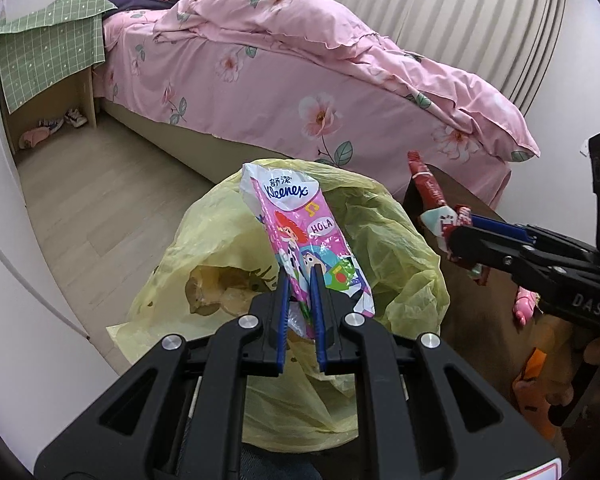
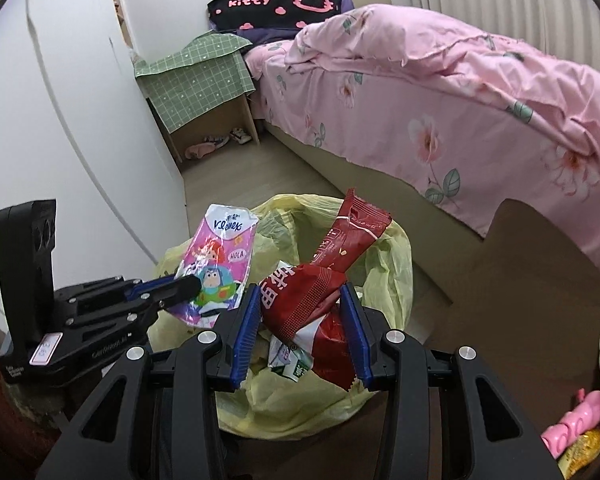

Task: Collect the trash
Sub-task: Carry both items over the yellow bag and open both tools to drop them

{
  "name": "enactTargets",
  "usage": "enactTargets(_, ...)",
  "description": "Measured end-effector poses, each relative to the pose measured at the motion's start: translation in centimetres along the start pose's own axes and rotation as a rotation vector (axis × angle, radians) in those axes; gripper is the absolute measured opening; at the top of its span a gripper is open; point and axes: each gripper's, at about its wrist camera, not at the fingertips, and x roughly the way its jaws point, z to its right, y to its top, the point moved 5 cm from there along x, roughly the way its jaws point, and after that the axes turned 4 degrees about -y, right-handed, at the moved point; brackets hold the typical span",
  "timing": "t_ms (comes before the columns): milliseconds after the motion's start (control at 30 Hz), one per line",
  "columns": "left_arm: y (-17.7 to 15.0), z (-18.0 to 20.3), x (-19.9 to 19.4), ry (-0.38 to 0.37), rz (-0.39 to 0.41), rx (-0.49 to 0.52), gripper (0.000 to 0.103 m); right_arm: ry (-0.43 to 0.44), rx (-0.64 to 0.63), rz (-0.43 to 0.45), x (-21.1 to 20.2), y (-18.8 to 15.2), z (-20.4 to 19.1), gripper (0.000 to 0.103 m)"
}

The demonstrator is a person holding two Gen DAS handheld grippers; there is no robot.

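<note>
While the Kleenex wrapper (image 1: 300, 236) hangs clenched in the left tool (image 1: 302, 276) over the yellow trash bag (image 1: 384, 240), the right tool (image 2: 298, 300) grips red snack wrappers (image 2: 320, 280) above the same opening. A brown counter (image 2: 520, 280) stands beside the bag, a pink bed (image 1: 320, 92) beyond.

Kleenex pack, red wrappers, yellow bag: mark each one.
Kleenex pack (image 1: 300, 232), left wrist view, on its printed pink front.
Red wrappers (image 2: 312, 292), right wrist view, on the crumpled red middle.
Yellow bag (image 1: 396, 240), left wrist view, on its right wall.
</note>
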Motion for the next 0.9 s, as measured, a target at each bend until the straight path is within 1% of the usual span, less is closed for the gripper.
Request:
enactTargets(100,0.5,0.1,0.0,-0.007,0.007,-0.009,0.010,0.010,0.015,0.003,0.4,0.3,0.3,0.039)
enactTargets(133,0.6,0.2,-0.1,-0.014,0.012,-0.010,0.012,0.014,0.025,0.004,0.6,0.5,0.4,0.039)
enactTargets(167,0.7,0.3,-0.2,-0.022,0.017,-0.010,0.017,0.022,0.048,0.003,0.7,0.5,0.7,0.040)
enactTargets(200,0.7,0.2,-0.3,-0.028,0.021,-0.012,0.025,0.027,0.063,0.001,0.7,0.6,0.7,0.041)
enactTargets(233,0.8,0.3,-0.5,-0.036,0.030,-0.017,0.029,0.031,0.079,0.000,0.6,0.6,0.8,0.042)
enactTargets(267,0.9,0.2,-0.6,-0.038,0.036,-0.023,0.033,0.034,0.089,0.003,0.4,0.5,0.8,0.048)
enactTargets(433,1.6,-0.7,-1.5,-0.013,0.069,-0.076,0.037,0.023,0.091,0.024,-0.6,0.7,1.0,0.049)
enactTargets(600,1.9,0.0,-2.4,-0.018,0.083,-0.065,0.038,-0.003,0.107,0.063,-3.6,0.3,1.9,0.049)
enactTargets(733,2.0,1.7,-3.0,-0.041,0.090,-0.035,0.038,-0.066,0.106,0.115,-7.3,-0.8,3.1,0.049)
enactTargets(833,1.6,3.9,-3.2,-0.073,0.084,0.005,0.040,-0.153,0.106,0.170,-10.9,-2.0,4.5,0.049)
enactTargets(900,1.0,6.1,-3.0,-0.109,0.065,0.049,0.040,-0.221,0.106,0.205,-13.3,-3.2,5.7,0.049)
